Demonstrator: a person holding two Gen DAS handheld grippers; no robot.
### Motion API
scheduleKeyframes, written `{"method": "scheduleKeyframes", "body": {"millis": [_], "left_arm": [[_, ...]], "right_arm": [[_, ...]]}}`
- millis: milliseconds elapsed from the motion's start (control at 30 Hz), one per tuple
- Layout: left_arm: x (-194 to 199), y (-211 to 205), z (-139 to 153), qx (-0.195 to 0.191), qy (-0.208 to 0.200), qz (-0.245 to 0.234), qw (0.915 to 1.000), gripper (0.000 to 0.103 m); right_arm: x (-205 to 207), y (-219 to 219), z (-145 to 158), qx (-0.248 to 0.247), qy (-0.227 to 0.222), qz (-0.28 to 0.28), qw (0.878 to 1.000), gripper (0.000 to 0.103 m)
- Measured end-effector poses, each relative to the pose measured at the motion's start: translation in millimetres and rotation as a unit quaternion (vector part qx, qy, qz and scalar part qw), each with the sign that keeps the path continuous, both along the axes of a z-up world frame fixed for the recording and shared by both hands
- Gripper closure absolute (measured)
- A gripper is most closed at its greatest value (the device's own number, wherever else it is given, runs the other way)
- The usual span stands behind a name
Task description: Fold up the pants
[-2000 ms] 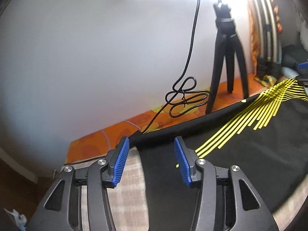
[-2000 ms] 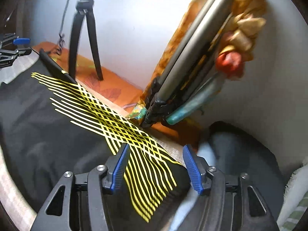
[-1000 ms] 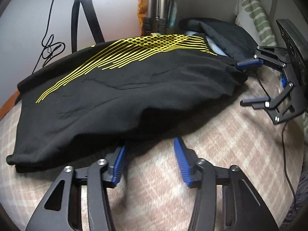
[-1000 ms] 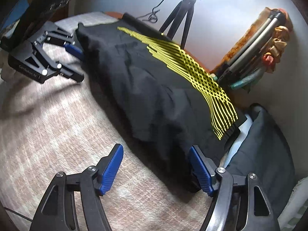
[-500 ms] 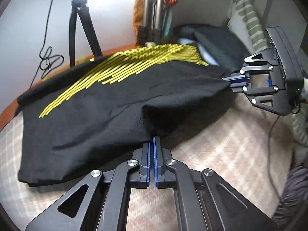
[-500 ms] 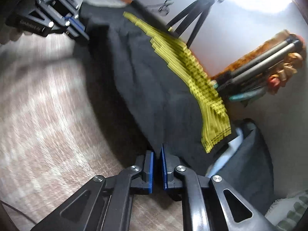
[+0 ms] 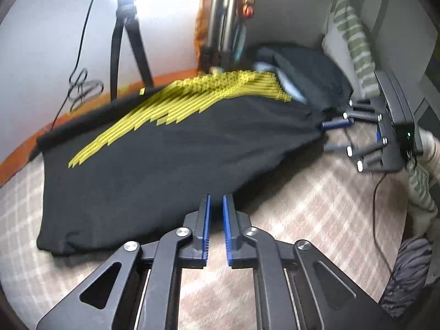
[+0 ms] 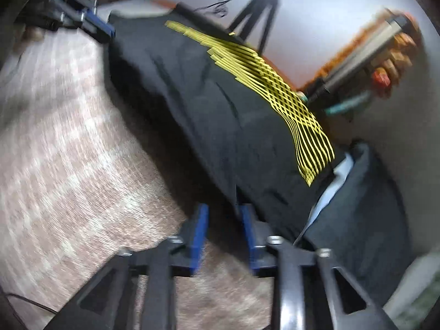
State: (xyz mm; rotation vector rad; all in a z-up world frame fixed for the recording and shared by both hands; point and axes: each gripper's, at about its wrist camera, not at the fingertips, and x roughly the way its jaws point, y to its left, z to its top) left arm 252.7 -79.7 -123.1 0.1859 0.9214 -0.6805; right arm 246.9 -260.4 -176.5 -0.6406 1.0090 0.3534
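The black pants (image 7: 165, 151) with yellow stripes lie folded on a checked beige blanket (image 7: 316, 206). They also show in the right wrist view (image 8: 220, 110). My left gripper (image 7: 215, 206) sits at the near edge of the pants, its blue pads a narrow gap apart with no cloth between them. My right gripper (image 8: 224, 214) is at the other end of the near edge, jaws partly open and empty. Each gripper shows in the other's view: the right gripper (image 7: 338, 134) and the left gripper (image 8: 101, 30).
A black tripod (image 7: 123, 41) and cable (image 7: 82, 88) stand against the white wall behind the pants. Folded metal stands (image 8: 371, 46), a dark garment (image 8: 371, 206) and a striped pillow (image 7: 354, 41) lie at the right end. The view is blurred by motion.
Both grippers closed on the near edge of the pants half a second ago. Now both have parted their jaws and let the cloth go, the right one wider.
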Motion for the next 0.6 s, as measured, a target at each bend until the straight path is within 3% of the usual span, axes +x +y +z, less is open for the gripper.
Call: {"method": "scheduleKeyframes", "body": {"millis": [33,100,233,300,367,433,467,600], "left_arm": [[3.3,-3.3,2.8,-0.01,-0.007,0.002,0.9999,0.095],[8.0,-17.9,0.3,0.0,-0.018,-0.007,0.9998,0.095],[2.0,-42.0,-12.0,0.03,-0.031,-0.037,0.9984,0.095],[-7.3,-45.6,-17.6,0.043,-0.036,-0.046,0.9974,0.094],[-16.8,-43.8,-24.5,0.062,-0.038,-0.051,0.996,0.088],[-24.1,-43.2,-32.3,0.084,-0.04,-0.051,0.9944,0.061],[-25.6,-43.3,-35.6,0.094,-0.042,-0.05,0.9934,0.056],[-17.4,-46.2,-53.9,0.133,-0.053,-0.038,0.989,0.054]], "right_arm": [[-2.8,-5.7,5.2,0.02,-0.009,-0.015,1.0,0.052],[-5.6,-19.2,15.1,0.067,-0.012,-0.049,0.996,0.044],[-12.7,-44.7,26.6,0.147,-0.006,-0.111,0.983,0.042],[-18.6,-47.5,26.4,0.139,-0.022,-0.108,0.984,0.042],[-26.7,-39.9,21.8,0.112,-0.032,-0.084,0.99,0.042],[-29.9,-32.7,14.8,0.101,-0.026,-0.064,0.992,0.044],[-29.9,-30.0,12.5,0.096,-0.026,-0.059,0.993,0.044],[-20.5,-18.9,1.5,0.069,-0.031,-0.039,0.996,0.042]]}}
